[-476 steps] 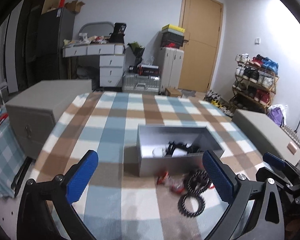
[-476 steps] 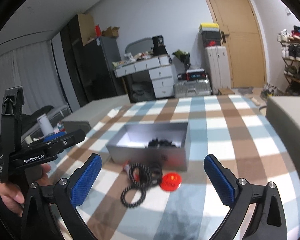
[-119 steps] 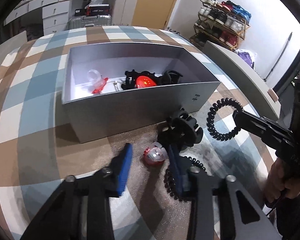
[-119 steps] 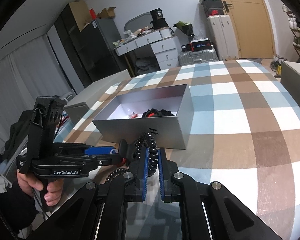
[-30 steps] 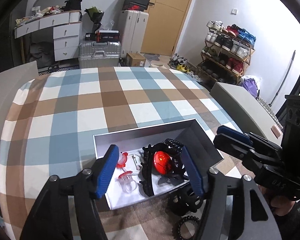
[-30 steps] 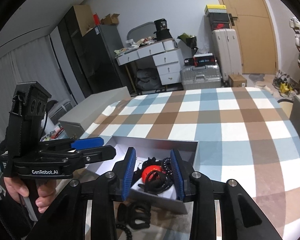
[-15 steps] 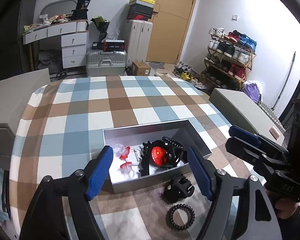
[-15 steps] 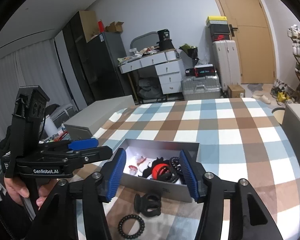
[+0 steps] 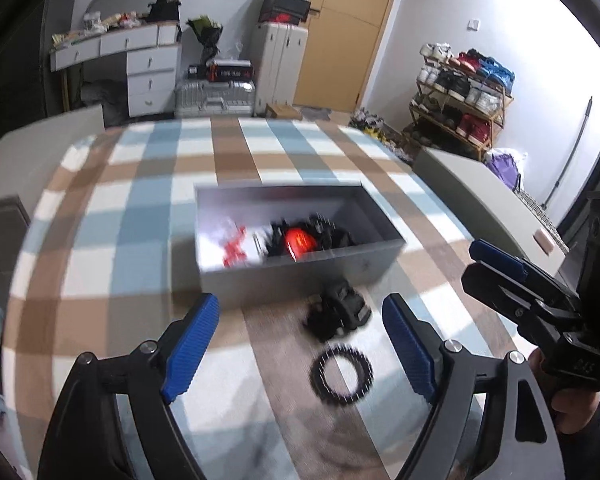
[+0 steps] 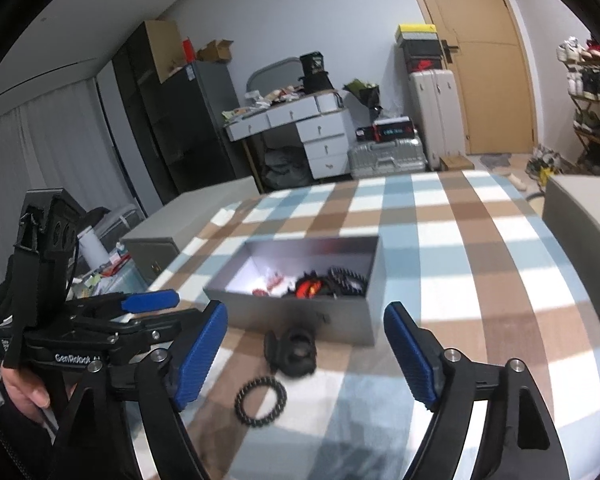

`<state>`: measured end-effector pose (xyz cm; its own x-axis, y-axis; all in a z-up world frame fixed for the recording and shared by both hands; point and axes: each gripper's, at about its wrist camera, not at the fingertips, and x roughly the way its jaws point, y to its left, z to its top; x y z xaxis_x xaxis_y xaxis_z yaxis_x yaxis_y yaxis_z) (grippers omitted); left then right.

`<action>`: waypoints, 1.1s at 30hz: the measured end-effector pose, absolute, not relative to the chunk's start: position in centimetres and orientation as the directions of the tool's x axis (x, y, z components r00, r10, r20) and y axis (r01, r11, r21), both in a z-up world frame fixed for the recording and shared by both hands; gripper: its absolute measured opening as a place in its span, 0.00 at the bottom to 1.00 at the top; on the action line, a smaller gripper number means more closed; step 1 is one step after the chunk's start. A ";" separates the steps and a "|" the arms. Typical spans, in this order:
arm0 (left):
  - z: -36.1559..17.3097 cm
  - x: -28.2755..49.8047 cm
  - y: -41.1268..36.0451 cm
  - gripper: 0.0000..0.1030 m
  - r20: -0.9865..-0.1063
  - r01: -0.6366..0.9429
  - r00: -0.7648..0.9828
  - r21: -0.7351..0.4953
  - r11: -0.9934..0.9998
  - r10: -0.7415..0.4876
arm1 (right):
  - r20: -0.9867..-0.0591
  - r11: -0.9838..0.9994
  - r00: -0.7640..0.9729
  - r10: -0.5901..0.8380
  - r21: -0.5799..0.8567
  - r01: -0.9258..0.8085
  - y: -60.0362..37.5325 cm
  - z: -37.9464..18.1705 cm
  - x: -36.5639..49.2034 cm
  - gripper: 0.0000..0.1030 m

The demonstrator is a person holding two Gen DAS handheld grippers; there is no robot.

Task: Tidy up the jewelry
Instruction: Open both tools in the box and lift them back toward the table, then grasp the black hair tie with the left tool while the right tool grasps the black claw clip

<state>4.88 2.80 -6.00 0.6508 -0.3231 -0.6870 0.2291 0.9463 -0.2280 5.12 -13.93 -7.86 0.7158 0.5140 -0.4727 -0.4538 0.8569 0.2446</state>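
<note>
We are holding both grippers back from the grey box point(image 9: 300, 276) so the leftover pieces stay in sight. The left gripper point(image 9: 300, 350) is opening its jaws with nothing between them, and the right gripper point(image 10: 306, 354) is doing the same, also carrying nothing. Just in front of the box, on the checked desk point(image 9: 140, 216), the black hair claw point(image 10: 294, 350) is lying, chunky and toothed; nearer us the black coil hair tie point(image 10: 260, 401) is lying as a beaded ring. Inside the box, red and black pieces are sitting, blurred.
</note>
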 end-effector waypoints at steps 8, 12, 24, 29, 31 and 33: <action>-9.1 3.9 0.7 0.78 -0.759 0.255 0.552 -0.240 0.937 -0.345 | -0.533 0.890 0.714 0.454 0.237 -0.389 -15.4 -10.7 3.8 0.91; -10.3 3.9 -0.7 0.78 -0.793 0.286 0.509 -0.212 0.935 -0.336 | -0.550 0.902 0.715 0.432 0.242 -0.358 -16.3 -11.5 3.2 0.94; -11.3 4.1 -2.7 0.79 -0.826 0.327 0.510 -0.072 0.942 -0.240 | -0.571 0.916 0.717 0.401 0.262 -0.304 -17.8 -12.2 2.9 0.96; -11.2 3.5 -3.1 0.55 -0.828 0.361 0.518 -0.016 0.932 -0.215 | -0.580 0.917 0.710 0.400 0.259 -0.305 -17.7 -12.3 2.9 0.96; -11.0 3.5 -3.0 0.39 -0.827 0.375 0.516 -0.015 0.927 -0.222 | -0.576 0.916 0.712 0.402 0.261 -0.306 -17.8 -12.2 2.7 0.96; -11.0 3.3 -3.0 0.37 -0.829 0.389 0.512 -0.012 0.921 -0.226 | -0.580 0.916 0.709 0.401 0.263 -0.303 -17.8 -12.2 2.7 0.96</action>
<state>3.32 -3.02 -11.00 0.5115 -0.2265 -0.8289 0.3892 0.9211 -0.0115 2.72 -17.76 -12.23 0.7095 0.4010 -0.5795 -0.3030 0.9160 0.2629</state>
